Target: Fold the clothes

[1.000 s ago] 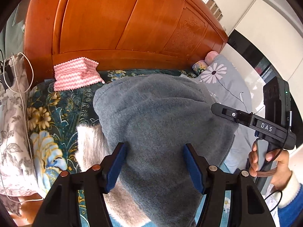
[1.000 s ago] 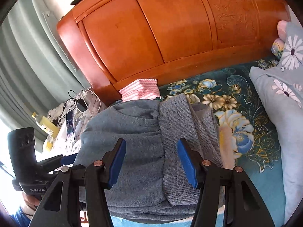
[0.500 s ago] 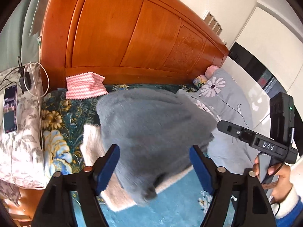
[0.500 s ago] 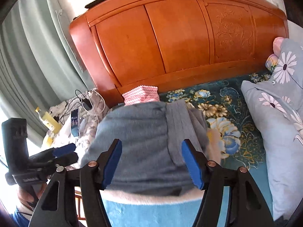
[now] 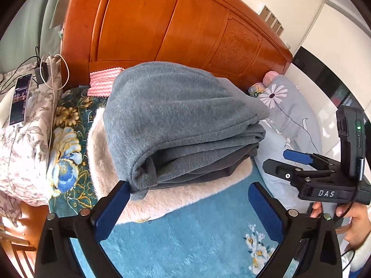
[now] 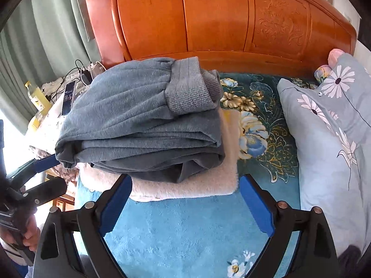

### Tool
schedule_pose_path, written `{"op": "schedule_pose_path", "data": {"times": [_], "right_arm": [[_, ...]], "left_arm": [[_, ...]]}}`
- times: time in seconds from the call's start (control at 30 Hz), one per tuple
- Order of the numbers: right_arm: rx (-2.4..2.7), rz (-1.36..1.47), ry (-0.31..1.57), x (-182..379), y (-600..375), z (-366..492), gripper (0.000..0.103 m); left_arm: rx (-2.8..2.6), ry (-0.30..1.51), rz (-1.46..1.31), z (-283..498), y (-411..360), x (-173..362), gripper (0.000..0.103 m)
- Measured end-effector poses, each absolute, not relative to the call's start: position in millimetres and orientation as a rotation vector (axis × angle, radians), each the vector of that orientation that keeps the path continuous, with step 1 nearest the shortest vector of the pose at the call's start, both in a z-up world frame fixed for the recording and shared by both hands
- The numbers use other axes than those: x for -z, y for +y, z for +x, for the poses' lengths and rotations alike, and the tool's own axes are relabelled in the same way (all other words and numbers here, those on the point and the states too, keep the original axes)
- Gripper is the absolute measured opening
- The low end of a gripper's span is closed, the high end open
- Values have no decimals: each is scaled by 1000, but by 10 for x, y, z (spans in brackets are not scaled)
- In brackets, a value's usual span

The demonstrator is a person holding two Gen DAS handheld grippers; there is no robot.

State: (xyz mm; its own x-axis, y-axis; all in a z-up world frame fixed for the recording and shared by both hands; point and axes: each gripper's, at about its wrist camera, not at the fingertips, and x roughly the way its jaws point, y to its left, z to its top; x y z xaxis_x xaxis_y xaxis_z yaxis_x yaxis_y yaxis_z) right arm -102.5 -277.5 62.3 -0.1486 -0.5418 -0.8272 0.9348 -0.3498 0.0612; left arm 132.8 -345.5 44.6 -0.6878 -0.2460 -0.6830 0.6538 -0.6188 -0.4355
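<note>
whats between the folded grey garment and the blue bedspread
A folded cream fluffy garment lies under the grey garment, its edges sticking out over the blue bedspread. Both wrist views show this.

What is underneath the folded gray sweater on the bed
The gray sweater lies on a folded cream fluffy garment, itself on the blue floral blanket. The cream piece's middle is covered.

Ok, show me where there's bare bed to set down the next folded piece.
Free: the blue blanket in front of the cream garment, and the floral strip between the grey sweater stack and the daisy pillow. Crowded: the left edge, where the pink cloth and the nightstand with phone and cables sit.
</note>
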Motion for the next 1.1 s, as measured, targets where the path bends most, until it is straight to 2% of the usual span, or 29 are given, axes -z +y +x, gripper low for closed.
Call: {"op": "schedule_pose_path", "data": {"times": [0.53,1.1], "right_arm": [[1709,855,679,-441,-2931,-956,94],[1696,866,707,-336,-3082,-975,94]], "left_arm": [[2226,1004,801,1201,-3323,-98,103],[2222,958,807,1080,-3399,-14,103]]}}
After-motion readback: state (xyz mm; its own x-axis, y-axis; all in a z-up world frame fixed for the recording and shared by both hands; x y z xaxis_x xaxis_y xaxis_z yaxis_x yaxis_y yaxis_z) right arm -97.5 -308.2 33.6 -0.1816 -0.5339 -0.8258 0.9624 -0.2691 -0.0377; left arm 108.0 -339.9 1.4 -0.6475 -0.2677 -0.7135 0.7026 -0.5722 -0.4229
